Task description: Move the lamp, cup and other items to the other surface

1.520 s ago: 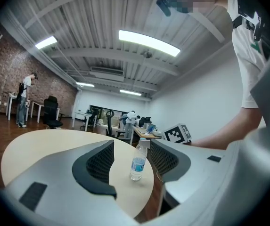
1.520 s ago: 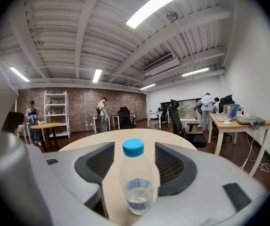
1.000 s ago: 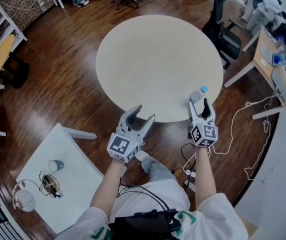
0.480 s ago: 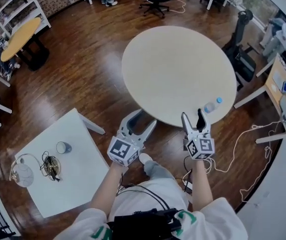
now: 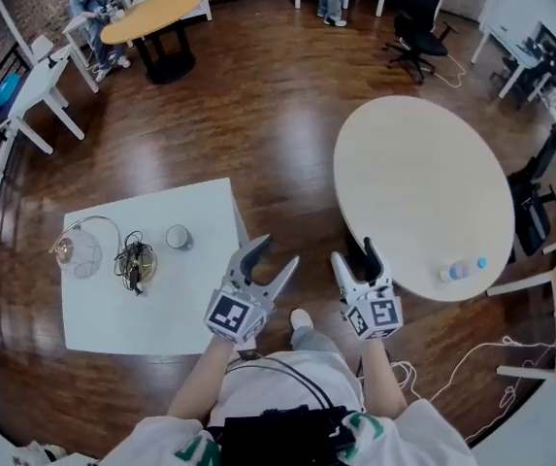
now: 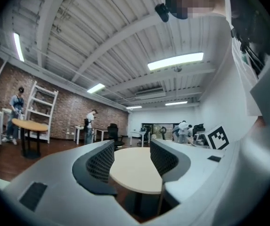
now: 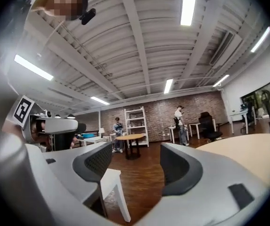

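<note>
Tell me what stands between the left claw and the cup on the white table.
Nothing visible: only bare white table lies between the left claw and the cup. The cable bundle and lamp sit beyond the cup.

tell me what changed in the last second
The right gripper drew back from the water bottle, which was left lying on the round table; its empty jaws are closing. The person turned towards the white table. Unchanged: left gripper open and empty; lamp and cup on the white table.
</note>
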Motion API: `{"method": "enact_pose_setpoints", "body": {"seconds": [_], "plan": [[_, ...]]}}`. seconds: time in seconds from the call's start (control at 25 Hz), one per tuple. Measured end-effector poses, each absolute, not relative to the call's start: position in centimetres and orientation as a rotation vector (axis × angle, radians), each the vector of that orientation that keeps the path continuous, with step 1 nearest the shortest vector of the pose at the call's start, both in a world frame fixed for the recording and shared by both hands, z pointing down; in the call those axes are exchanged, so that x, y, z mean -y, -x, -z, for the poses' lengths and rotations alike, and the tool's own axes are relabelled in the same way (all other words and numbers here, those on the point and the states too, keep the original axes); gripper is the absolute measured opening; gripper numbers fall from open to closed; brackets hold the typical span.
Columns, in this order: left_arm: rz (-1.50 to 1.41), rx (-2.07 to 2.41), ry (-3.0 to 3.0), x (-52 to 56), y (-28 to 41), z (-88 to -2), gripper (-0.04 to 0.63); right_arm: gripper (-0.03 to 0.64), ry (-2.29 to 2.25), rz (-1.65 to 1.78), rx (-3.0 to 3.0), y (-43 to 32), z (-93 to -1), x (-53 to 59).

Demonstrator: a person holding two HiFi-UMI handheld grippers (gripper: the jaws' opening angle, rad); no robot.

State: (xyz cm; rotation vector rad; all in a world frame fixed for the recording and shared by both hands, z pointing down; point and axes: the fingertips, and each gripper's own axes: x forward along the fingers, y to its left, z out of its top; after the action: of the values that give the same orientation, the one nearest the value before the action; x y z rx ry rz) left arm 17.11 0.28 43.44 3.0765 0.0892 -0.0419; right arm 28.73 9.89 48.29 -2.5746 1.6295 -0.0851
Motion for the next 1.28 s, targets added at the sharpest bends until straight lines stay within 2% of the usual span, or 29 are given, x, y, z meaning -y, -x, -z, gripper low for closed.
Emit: {"method": "enact_pose_setpoints", "body": {"seconds": [0.28, 0.64, 1.0, 1.28], "plan": [[0.027, 0.385, -3.075, 6.8, -4.5, -45.5, 0.216, 0.325, 2.311, 0.099, -2.002, -16.8, -47.9, 0.7], [0.028, 0.933, -2.898, 12.0, 10.4, -47.3, 0.213, 0.325, 1.922, 0.217, -2.419, -3.6, -49.7, 7.8], [0.003, 1.181, -2.779, 13.3, 18.6, -48.7, 0.213, 0.324, 1.679, 0.420, -2.670, 5.3, -55.8, 13.0], [-0.025, 1.326, -2.680, 14.7, 24.2, -50.1, 0.213, 0.319, 1.558, 0.419, -2.811, 10.4, -59.1, 19.9]]}}
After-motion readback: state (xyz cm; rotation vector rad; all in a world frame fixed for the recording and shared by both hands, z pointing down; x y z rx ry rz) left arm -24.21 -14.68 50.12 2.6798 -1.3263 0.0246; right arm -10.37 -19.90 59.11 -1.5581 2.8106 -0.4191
